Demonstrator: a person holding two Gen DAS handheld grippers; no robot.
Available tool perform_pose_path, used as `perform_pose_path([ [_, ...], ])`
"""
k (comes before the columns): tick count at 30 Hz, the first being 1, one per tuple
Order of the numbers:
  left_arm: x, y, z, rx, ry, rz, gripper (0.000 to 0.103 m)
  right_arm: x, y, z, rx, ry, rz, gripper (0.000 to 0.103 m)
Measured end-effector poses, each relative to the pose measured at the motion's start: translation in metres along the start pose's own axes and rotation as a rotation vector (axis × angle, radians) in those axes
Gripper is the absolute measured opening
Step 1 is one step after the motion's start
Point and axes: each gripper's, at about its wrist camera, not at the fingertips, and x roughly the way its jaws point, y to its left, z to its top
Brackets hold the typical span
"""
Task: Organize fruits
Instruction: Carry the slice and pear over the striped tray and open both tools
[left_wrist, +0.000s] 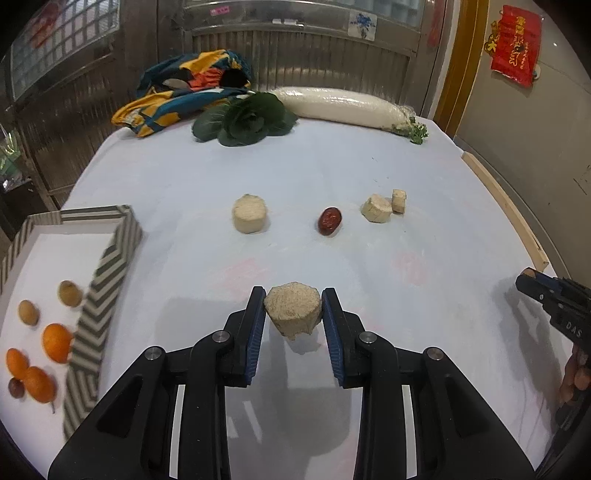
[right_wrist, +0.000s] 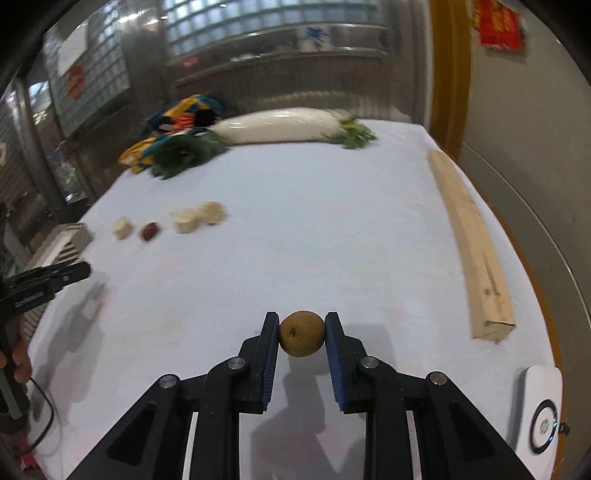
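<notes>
My left gripper (left_wrist: 293, 308) is shut on a pale beige cut chunk (left_wrist: 293, 311) and holds it above the white table. My right gripper (right_wrist: 301, 332) is shut on a small round brown fruit (right_wrist: 301, 333) just above the table. A striped-rim tray (left_wrist: 110, 254) at the left holds several oranges (left_wrist: 56, 341) and small brown fruits (left_wrist: 69, 293). On the table lie a red date (left_wrist: 329, 220), a round beige chunk (left_wrist: 249, 213) and two smaller beige pieces (left_wrist: 376, 208). The right gripper's tip (left_wrist: 532, 282) shows at the right edge of the left wrist view.
At the table's far end lie a long white radish (left_wrist: 340, 105), a dark leafy vegetable (left_wrist: 245, 118) and a colourful cloth (left_wrist: 184, 92). A wooden bar (right_wrist: 472, 243) lies along the right edge. A white device (right_wrist: 539, 417) sits at the near right corner.
</notes>
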Motion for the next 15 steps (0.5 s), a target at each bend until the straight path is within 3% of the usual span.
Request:
perform_pose_path([
  [15, -0.041, 0.042, -0.03, -0.015, -0.055, 0.096, 0.03, 0.003, 0.151, 0.0, -0.129, -0.019, 0.203, 0.024],
])
